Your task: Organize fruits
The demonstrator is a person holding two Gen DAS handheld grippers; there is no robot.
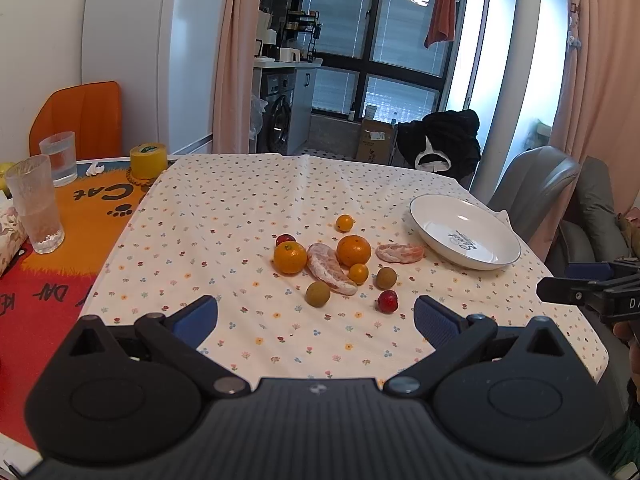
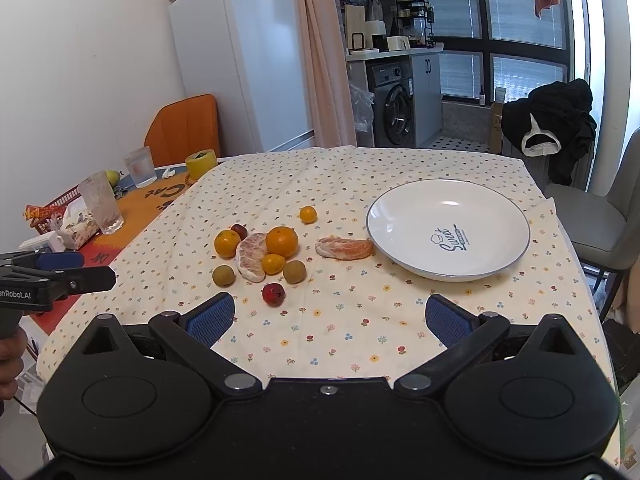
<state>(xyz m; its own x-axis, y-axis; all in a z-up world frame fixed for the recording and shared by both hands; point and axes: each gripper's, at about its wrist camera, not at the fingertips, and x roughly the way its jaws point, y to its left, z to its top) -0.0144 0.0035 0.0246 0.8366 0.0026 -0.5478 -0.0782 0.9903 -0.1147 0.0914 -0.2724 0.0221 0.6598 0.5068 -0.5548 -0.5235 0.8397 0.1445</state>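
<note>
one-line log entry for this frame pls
phase: pre-grasp | left claw: open, empty | right claw: open, empty | plate: empty | fruits: all on tablecloth, left of plate

Both grippers held wide apart, nothing gripped.

The left gripper (image 1: 316, 316) and the right gripper (image 2: 330, 318) are held level, side by side, blue pads (image 2: 210, 320) spread. A hand (image 2: 10, 360) is glimpsed behind the left gripper's handle.

two glasses (image 1: 38, 204), yellow tape roll (image 1: 148, 159)
</note>
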